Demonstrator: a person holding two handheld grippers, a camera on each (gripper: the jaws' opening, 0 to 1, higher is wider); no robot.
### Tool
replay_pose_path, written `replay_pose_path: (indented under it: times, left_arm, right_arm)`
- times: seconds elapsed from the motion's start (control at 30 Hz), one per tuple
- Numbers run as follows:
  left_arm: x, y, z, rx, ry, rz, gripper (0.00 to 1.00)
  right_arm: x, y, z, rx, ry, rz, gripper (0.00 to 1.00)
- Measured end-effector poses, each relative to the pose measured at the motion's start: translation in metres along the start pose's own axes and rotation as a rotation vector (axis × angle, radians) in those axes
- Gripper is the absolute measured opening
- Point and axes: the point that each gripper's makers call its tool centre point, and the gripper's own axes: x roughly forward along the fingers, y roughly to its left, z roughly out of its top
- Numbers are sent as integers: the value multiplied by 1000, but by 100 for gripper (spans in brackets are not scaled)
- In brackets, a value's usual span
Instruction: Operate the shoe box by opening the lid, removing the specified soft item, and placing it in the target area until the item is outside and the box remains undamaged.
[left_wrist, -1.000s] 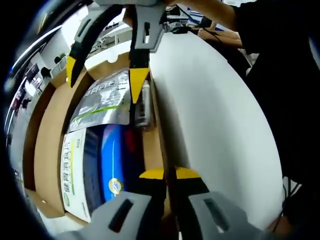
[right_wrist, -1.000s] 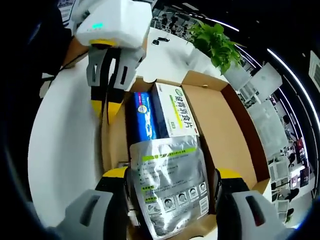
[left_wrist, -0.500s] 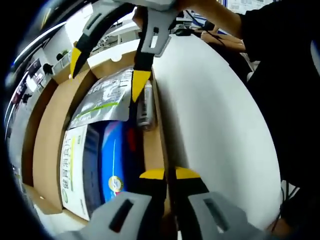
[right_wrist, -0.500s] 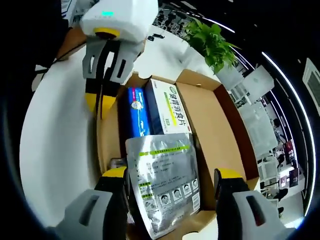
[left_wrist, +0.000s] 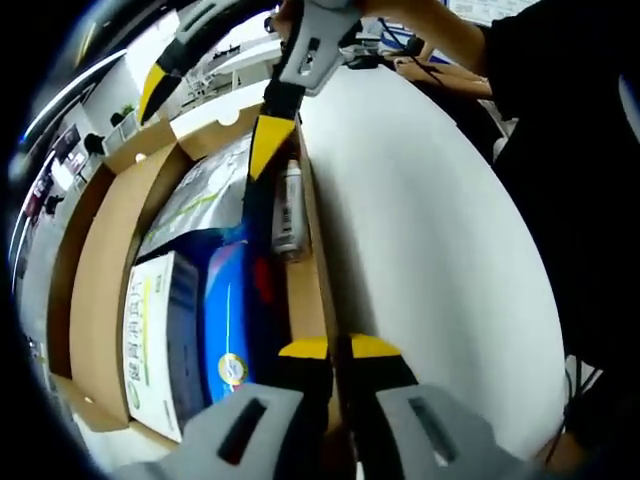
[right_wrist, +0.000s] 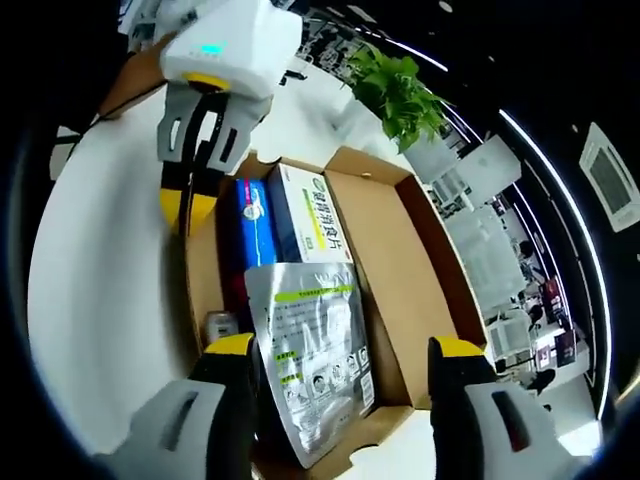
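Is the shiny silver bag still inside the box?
Partly in. The silver bag stands tilted between the right gripper jaws, its lower end inside the cardboard box; whether they touch it, cannot tell.

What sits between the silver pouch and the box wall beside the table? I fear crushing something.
A small silver bottle lies between the silver pouch and the cardboard wall, seen in the left gripper view.
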Motion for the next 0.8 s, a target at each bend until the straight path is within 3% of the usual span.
replay_pose_path:
  times: [0.2,0.47,0.8]
  left_arm:
    - [0,-1,0,0,-2,-1,4]
    - [0,-1,-1,0,-1,0,4]
    - [0,1,-1,-3,1,1,4]
  right_arm:
    - [-12,-12,3,21,-30,-85,70]
    - [-25,-36,15,-32,-47,-230,66]
    - [-13,-40,11,-16,-42,-247,65]
